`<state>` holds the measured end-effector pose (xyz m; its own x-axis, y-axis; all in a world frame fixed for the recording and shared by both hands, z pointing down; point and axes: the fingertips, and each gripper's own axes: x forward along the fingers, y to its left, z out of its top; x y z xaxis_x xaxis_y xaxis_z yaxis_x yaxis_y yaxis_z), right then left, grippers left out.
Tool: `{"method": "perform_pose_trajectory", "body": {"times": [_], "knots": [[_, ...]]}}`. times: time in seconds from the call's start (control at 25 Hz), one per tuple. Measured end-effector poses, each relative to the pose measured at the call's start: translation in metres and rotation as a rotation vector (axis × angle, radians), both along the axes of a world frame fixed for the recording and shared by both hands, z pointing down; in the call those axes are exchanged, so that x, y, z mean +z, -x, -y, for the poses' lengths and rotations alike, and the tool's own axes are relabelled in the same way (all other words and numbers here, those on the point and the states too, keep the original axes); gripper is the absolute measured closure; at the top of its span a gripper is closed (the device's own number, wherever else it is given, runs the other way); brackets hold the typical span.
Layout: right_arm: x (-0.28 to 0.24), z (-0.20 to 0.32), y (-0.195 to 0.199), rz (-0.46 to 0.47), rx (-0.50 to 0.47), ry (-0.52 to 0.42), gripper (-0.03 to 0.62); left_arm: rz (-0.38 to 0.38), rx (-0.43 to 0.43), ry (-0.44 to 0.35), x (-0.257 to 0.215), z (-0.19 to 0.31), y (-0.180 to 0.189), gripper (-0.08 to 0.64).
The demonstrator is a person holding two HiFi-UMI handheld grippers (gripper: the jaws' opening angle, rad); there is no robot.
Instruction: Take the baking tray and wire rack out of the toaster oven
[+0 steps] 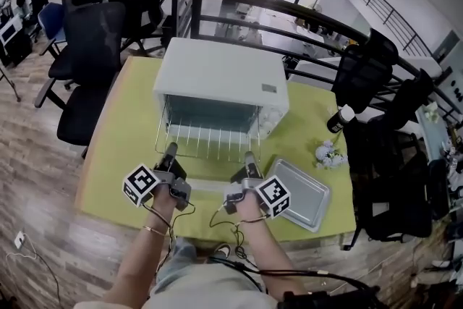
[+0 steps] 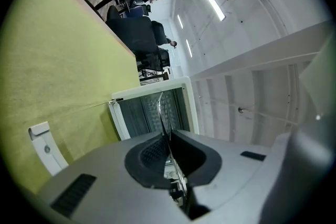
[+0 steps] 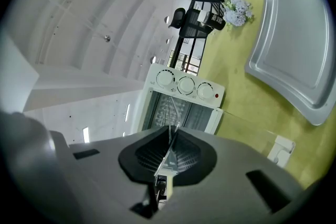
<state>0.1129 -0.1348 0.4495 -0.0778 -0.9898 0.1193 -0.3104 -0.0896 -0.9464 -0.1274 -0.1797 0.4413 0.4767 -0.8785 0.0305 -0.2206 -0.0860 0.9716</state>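
A white toaster oven stands open on the yellow-green table. Its wire rack sticks out of the front, level, over the lowered door. My left gripper is shut on the rack's front left edge and my right gripper on its front right edge. In the left gripper view the rack shows edge-on as a thin wire pinched by that gripper. The right gripper view gives the same: the rack runs from the gripper to the oven. The metal baking tray lies flat on the table, right of my right gripper.
Small white flowers and a dark bottle sit near the table's right edge. Black office chairs stand left of the table and others right. A dark railing runs behind the oven. Cables trail from both grippers.
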Motion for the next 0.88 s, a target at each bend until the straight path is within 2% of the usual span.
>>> {"method": "perform_pose_trajectory", "body": {"times": [0.88], "knots": [[-0.01, -0.056, 0.007, -0.009, -0.077, 0.005, 0.588, 0.011, -0.002, -0.021, -0.013, -0.064, 0.006, 0.552]]}}
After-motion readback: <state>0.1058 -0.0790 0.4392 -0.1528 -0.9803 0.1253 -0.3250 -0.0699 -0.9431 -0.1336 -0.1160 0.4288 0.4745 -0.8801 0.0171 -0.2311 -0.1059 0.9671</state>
